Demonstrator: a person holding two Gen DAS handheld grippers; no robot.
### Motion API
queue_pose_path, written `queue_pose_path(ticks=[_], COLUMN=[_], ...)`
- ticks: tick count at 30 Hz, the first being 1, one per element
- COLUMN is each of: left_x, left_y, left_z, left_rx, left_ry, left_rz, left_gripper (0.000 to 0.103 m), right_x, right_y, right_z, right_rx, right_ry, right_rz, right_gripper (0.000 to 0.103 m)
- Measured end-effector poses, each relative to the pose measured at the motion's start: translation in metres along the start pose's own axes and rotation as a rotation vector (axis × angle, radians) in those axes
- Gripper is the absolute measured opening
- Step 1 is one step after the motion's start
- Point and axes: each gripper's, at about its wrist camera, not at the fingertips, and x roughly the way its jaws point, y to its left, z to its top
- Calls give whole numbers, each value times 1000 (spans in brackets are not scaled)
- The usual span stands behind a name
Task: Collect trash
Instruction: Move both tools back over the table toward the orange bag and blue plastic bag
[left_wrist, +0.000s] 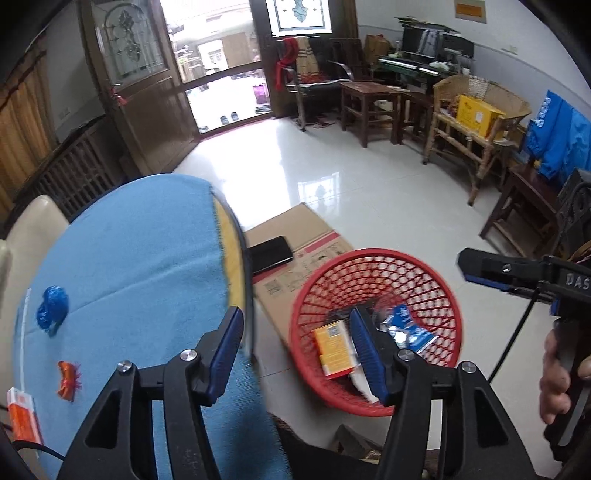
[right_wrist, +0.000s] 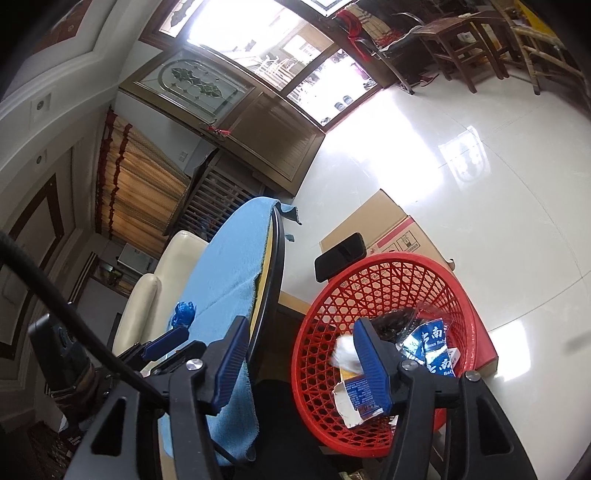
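Observation:
A red mesh basket (left_wrist: 373, 258) stands on a cardboard box beside the round table with a blue cloth (left_wrist: 129, 258). Inside it lie an orange box (left_wrist: 332, 349), a blue-and-white packet (left_wrist: 408, 326) and white paper. My left gripper (left_wrist: 295, 354) hangs open over the table edge and the basket's near rim, holding nothing. A crumpled blue wrapper (left_wrist: 53, 308), an orange wrapper (left_wrist: 68, 380) and an orange-and-white pack (left_wrist: 22, 413) lie on the cloth. My right gripper (right_wrist: 301, 363) is open and empty above the basket (right_wrist: 406, 258), over a white paper wad (right_wrist: 345, 350) and a blue carton (right_wrist: 360, 397).
A black phone (left_wrist: 271, 253) lies on the cardboard box (left_wrist: 306, 229) behind the basket. A cream chair (left_wrist: 29, 229) stands at the table's far side. Wooden stools and a wicker chair (left_wrist: 476, 122) line the far wall across a shiny tiled floor (left_wrist: 351, 162).

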Motion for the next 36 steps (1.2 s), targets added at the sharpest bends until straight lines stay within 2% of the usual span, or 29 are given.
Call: queue_pose_path(ticks=[6, 15, 28, 33, 36], left_x=[-22, -61, -81, -80, -77], left_y=[24, 52, 87, 113, 140], left_z=[-9, -17, -39, -65, -91], left_rx=[-19, -59, -140, -201, -279], left_ry=[-30, -100, -124, -95, -58], left_rz=[135, 260, 334, 353, 371], left_gripper=[61, 62, 62, 62, 62], right_x=[6, 18, 38, 49, 56], right_y=[12, 34, 73, 93, 107], right_z=[-3, -9, -27, -36, -43], right_rx=[-41, -100, -193, -230, -261], right_ry=[15, 43, 103, 137, 158], right_rz=[5, 14, 25, 38, 48], right_gripper=[62, 62, 62, 62, 62])
